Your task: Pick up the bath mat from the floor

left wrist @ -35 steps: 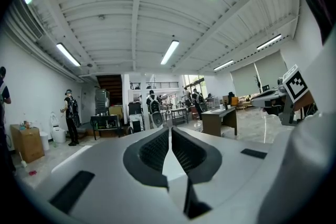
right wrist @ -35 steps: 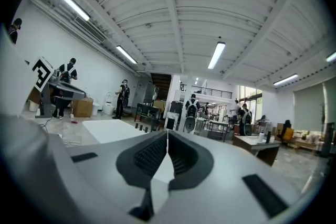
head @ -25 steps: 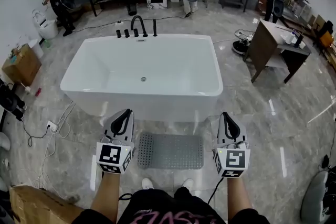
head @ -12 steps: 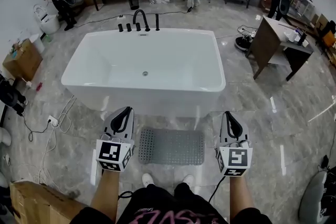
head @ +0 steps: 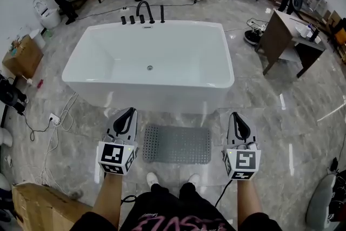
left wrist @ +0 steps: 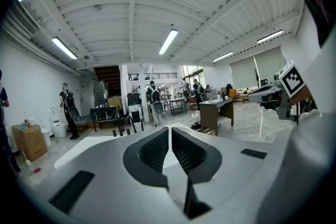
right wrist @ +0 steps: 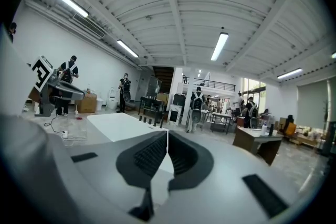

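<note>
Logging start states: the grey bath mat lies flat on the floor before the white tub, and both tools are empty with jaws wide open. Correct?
Not the jaws: the left tool and right tool are shut, jaws closed together with nothing between, as the left and right gripper views show. The bath mat does lie flat on the floor before the tub.

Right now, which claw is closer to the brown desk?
Right. The right claw is held on the desk's side of the bath mat; the left claw is across the mat, farther away.
</note>
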`<state>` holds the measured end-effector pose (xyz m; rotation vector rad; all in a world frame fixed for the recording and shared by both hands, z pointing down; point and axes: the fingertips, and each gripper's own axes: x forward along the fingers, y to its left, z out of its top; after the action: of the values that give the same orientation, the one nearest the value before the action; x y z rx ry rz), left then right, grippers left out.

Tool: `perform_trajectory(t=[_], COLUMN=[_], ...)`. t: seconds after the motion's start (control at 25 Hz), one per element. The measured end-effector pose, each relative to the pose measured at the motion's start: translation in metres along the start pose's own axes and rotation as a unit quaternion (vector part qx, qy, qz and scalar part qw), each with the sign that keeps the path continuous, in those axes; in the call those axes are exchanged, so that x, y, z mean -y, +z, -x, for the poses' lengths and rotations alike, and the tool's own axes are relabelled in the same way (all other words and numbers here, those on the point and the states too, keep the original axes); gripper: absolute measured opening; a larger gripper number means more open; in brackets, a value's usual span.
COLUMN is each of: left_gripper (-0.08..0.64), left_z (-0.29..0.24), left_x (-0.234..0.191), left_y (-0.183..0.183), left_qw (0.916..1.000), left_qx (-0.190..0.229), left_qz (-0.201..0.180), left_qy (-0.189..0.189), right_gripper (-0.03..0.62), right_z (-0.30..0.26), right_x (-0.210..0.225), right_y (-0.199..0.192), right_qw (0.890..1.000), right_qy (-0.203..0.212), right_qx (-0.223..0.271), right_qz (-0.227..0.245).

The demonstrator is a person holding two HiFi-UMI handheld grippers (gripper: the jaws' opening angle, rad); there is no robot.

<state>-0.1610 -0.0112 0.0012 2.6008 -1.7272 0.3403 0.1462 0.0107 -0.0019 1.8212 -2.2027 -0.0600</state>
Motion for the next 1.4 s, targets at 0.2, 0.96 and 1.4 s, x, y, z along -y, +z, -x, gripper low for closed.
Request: perform_trajectory(t=[0.2, 0.96, 1.4], left_gripper=[0.023, 0.023, 0.023], left_z=[-0.002, -0.003, -0.04], left_x=[0.006, 0.007, 0.018], left_y=[-0.004, -0.043, -0.156], left_qw=[1.0, 0.9977, 0.9866], left_qx=[-0.005, -0.064, -0.158], left_qz=[0.004, 0.018, 0.03], left_qy=[-0.004, -0.012, -0.029], right_gripper=[0.023, 0.023, 0.023], right_z=[0.001, 0.001, -0.02], right_x=[0.002, 0.004, -0.001], right_y=[-0.001, -0.04, -0.155], right_qw=[1.0, 0.999, 0.99], right_qy=[-0.001, 0.01, 0.024], right_qx=[-0.001, -0.049, -0.142], right_qz=[0.0, 0.0, -0.007])
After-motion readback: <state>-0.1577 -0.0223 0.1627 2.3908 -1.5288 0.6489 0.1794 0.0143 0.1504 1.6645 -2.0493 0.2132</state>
